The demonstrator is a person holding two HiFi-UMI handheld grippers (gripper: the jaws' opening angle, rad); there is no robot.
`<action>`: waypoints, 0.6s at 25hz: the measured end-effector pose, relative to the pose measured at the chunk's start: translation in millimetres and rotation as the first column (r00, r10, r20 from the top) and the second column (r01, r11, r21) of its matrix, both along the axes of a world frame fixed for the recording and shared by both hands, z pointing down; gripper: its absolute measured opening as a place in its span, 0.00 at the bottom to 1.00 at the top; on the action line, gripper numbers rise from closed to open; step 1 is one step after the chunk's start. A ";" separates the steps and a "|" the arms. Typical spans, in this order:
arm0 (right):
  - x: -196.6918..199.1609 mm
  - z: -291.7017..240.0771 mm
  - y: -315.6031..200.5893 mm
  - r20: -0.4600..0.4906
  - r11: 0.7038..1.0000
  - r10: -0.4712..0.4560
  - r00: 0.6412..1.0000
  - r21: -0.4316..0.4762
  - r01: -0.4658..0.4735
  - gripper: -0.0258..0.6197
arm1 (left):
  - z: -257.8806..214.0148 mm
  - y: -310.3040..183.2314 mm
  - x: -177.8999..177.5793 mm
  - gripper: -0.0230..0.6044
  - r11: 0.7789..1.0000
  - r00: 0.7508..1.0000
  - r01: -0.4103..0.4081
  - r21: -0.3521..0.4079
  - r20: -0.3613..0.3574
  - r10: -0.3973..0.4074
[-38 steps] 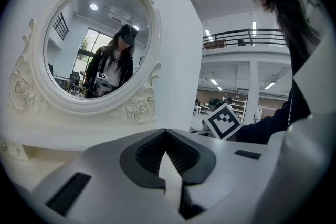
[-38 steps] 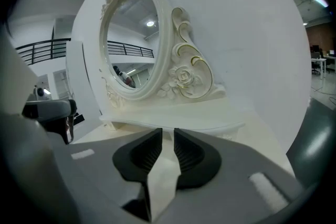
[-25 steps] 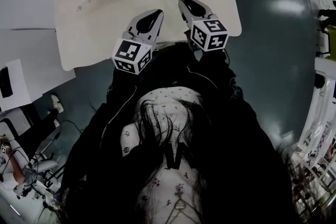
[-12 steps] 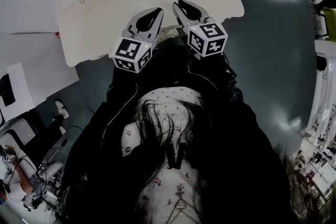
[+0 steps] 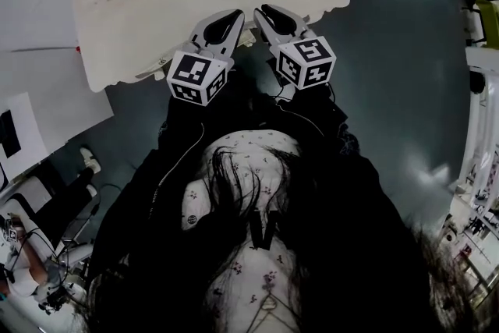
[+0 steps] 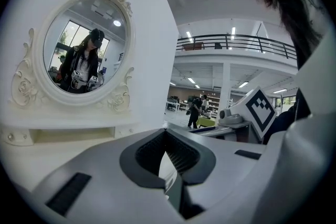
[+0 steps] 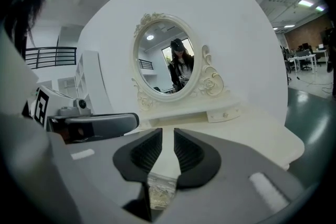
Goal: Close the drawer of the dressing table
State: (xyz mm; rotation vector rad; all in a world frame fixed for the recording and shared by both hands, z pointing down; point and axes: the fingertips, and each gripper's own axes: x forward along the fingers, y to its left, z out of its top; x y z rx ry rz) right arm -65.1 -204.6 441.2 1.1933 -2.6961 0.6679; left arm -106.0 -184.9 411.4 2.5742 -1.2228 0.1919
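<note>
Your left gripper [image 5: 231, 16], jaws pressed together on nothing, and your right gripper [image 5: 263, 12], jaws a sliver apart and empty, are meeting the dressing table [image 5: 140, 27] at its front edge. Beneath the right jaws, the drawer [image 7: 160, 192] is sitting further in than a second ago, so it looks nearly shut.

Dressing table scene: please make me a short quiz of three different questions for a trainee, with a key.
1. True or false: the mirror on the dressing table is square.
2. Which gripper has its jaws a little apart? A) left gripper B) right gripper
3. Fill in: in the head view, both grippers are at the table's ___ edge, the one nearest the person.
Key: 1 false, it is oval; 2 B; 3 front.
</note>
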 end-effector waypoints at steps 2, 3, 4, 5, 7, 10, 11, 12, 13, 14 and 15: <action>18.8 1.8 11.7 -0.004 1.000 0.005 1.000 -0.002 -0.005 0.16 | 1.3 9.4 16.7 0.04 1.000 1.000 0.000 -0.009 0.005 0.000; 28.9 2.7 17.9 -0.008 1.000 0.006 1.000 -0.001 -0.006 0.16 | 1.1 15.2 25.7 0.04 1.000 1.000 -0.001 -0.009 0.009 0.001; 38.8 3.3 24.7 -0.012 1.000 0.006 1.000 0.000 -0.006 0.16 | 0.8 22.0 34.7 0.04 1.000 1.000 -0.001 -0.007 0.013 0.001; 48.6 3.5 31.9 -0.015 1.000 0.004 1.000 0.002 -0.004 0.16 | 0.4 29.6 44.0 0.04 1.000 1.000 0.002 -0.006 0.015 -0.002; 68.9 1.6 47.5 -0.012 1.000 -0.006 1.000 0.005 0.006 0.16 | -0.8 45.9 64.0 0.04 1.000 1.000 0.014 -0.009 0.016 -0.014; 98.8 -4.9 70.4 0.011 1.000 -0.025 1.000 0.004 0.025 0.16 | -4.5 70.6 95.7 0.04 0.999 0.999 0.037 -0.022 0.009 -0.036; 106.5 -6.3 77.5 0.018 0.999 -0.033 0.999 0.002 0.033 0.16 | -5.6 78.5 104.4 0.04 0.999 0.999 0.044 -0.026 0.007 -0.044; 112.2 -6.7 84.2 0.021 0.999 -0.042 0.999 0.001 0.042 0.16 | -6.1 86.0 111.2 0.04 0.998 0.999 0.052 -0.029 0.006 -0.052; 116.0 -6.2 90.6 0.022 0.999 -0.052 0.998 -0.001 0.052 0.16 | -6.0 93.2 116.1 0.04 0.998 0.998 0.060 -0.031 0.007 -0.060; 118.0 -5.3 97.0 0.022 0.998 -0.062 0.998 -0.002 0.062 0.16 | -5.3 100.1 119.4 0.04 0.997 0.998 0.067 -0.034 0.010 -0.067; 119.1 -4.5 103.7 0.021 0.997 -0.073 0.997 -0.003 0.074 0.16 | -4.4 107.1 121.7 0.04 0.996 0.997 0.075 -0.038 0.013 -0.075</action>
